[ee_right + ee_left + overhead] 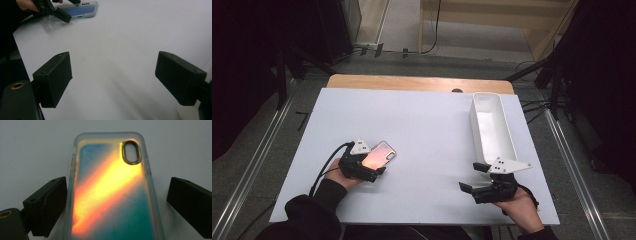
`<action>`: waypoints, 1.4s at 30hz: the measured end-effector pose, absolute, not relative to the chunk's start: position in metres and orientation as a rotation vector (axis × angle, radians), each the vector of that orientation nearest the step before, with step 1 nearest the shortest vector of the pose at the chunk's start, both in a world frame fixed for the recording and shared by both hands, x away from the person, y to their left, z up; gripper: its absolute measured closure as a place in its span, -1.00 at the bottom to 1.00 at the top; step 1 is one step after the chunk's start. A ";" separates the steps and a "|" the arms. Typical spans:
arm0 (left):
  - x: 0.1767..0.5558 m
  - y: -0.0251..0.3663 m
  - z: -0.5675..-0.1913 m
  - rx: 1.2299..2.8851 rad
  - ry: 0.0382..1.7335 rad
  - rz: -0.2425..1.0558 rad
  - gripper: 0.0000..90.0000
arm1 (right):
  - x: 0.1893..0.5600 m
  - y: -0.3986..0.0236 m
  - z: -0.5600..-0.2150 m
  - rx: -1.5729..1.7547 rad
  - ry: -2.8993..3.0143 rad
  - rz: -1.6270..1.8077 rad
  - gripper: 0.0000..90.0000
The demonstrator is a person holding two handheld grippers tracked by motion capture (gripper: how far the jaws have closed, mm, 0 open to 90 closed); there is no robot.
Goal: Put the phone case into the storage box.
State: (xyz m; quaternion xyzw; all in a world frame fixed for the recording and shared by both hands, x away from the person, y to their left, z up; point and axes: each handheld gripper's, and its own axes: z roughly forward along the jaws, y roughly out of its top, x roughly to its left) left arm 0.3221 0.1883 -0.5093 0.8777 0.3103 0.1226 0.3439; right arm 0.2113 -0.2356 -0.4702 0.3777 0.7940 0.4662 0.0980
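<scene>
Down near the front-left part of the white table (422, 125), the left gripper (371, 171) sits over a phone case (380, 154) lying flat, its jaws spread wide to either side of the case's lower end. From the left gripper view, the case (110, 195) shows an orange-yellow streak across blue-green and an oval camera cutout at its far end; one jaw stands just beside the case's long edge, the other a little apart, neither visibly pressing. From the high view, a long white tray (492, 127) lies along the right edge, running toward the back. The right gripper (474, 177) hovers near the front-right corner, just before the tray's near end, jaws wide and holding nothing. From the right gripper view, bare table stretches between its jaws toward the case (80, 10). The table's middle and back-left lie open.
</scene>
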 end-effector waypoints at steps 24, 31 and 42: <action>0.316 0.188 -0.508 2.276 0.815 0.357 -0.64 | 0.211 -0.234 -0.471 1.101 2.364 1.374 -0.72; 0.320 0.190 -0.506 2.288 0.802 0.329 -0.63 | 0.212 -0.233 -0.471 1.101 2.367 1.378 -0.72; 0.325 0.194 -0.497 2.239 0.848 0.230 -0.63 | 0.212 -0.234 -0.471 1.105 2.366 1.382 -0.72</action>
